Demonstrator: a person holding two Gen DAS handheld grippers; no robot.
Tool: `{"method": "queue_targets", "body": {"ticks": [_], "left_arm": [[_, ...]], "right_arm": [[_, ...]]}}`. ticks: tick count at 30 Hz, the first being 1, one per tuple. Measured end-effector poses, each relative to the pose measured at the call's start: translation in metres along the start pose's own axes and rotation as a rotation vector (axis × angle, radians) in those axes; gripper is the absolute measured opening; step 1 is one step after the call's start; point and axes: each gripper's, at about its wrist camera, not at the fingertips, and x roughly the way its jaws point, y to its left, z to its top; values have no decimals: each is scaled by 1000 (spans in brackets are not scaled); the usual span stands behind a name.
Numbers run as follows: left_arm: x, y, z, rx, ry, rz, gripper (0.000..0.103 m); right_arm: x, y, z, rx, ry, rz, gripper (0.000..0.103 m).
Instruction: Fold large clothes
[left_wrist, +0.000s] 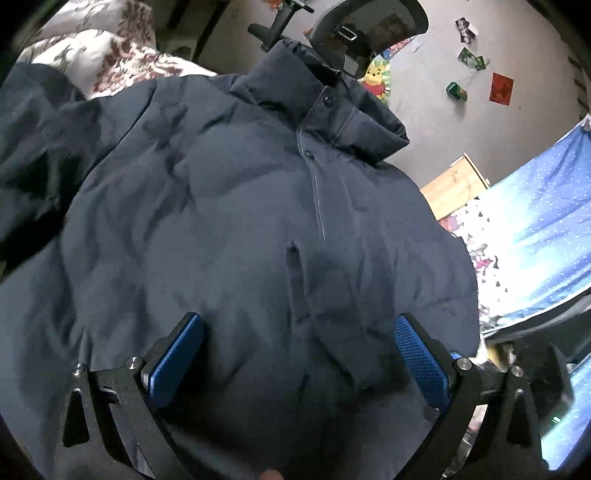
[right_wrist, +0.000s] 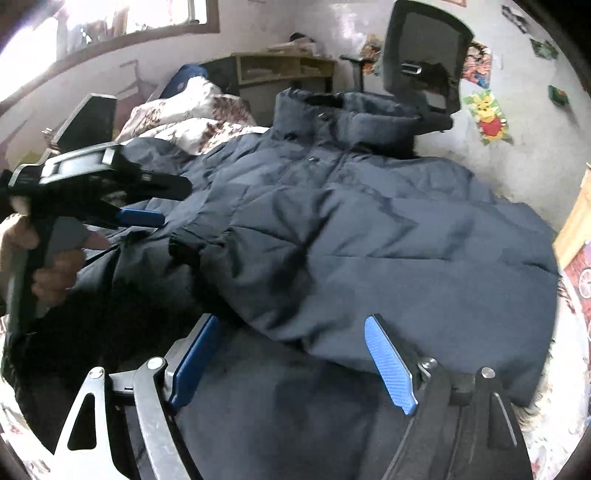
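Observation:
A large dark navy puffer jacket (left_wrist: 236, 229) lies front-up on the bed, collar at the far end; it also fills the right wrist view (right_wrist: 369, 229). My left gripper (left_wrist: 297, 325) is open just above the jacket's lower front, blue pads wide apart, empty. My right gripper (right_wrist: 291, 325) is open over the jacket's near hem, empty. In the right wrist view the left gripper (right_wrist: 144, 210) hovers over the jacket's left side, held by a hand. One sleeve lies bunched at the left (left_wrist: 33, 155).
A floral quilt (left_wrist: 110, 51) lies at the bed's far left. A black office chair (right_wrist: 428, 66) stands behind the collar. A blue starry sheet (left_wrist: 535, 229) and a wooden board (left_wrist: 454, 184) are at the right. Stickers dot the wall (right_wrist: 487, 114).

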Motion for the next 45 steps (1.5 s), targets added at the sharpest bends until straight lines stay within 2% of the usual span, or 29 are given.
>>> {"method": "queue_targets", "body": {"ticks": [4, 6, 8, 9, 11, 12, 13, 14, 17, 21, 25, 29, 37, 45], "left_arm": [[18, -12, 7, 65, -11, 86, 98], [24, -18, 10, 82, -22, 100, 80], [28, -21, 11, 88, -20, 116, 49], [30, -22, 12, 90, -23, 120, 43], [29, -25, 13, 90, -38, 131, 22], [28, -26, 14, 95, -47, 131, 18], [27, -29, 15, 101, -53, 130, 9], [24, -31, 16, 113, -71, 127, 5], [11, -43, 15, 198, -137, 141, 3], [-14, -50, 14, 282, -222, 184, 3], [-34, -42, 18, 305, -250, 242, 3], [-48, -21, 21, 287, -274, 312, 2], [-50, 32, 22, 218, -228, 406, 3], [-29, 62, 18, 152, -126, 451, 3]], "right_arm": [[-14, -12, -7, 0, -24, -49, 81], [-19, -18, -10, 13, -35, -77, 81], [-23, -25, -13, 38, -48, -93, 82], [-25, -29, -14, 53, -57, -107, 82], [-28, -36, -15, 86, -80, -122, 82], [-31, -41, -16, 110, -99, -117, 82], [-34, -46, -16, 139, -122, -109, 83], [-38, -51, -15, 171, -144, -103, 85], [-45, -61, -11, 231, -188, -111, 88], [-44, -66, -2, 250, -196, -148, 88], [-37, -64, 10, 233, -201, -181, 88], [-23, -62, 25, 240, -199, -151, 88], [25, -39, 52, 150, -140, -163, 88], [82, -31, 56, 119, 12, -222, 88]]}}
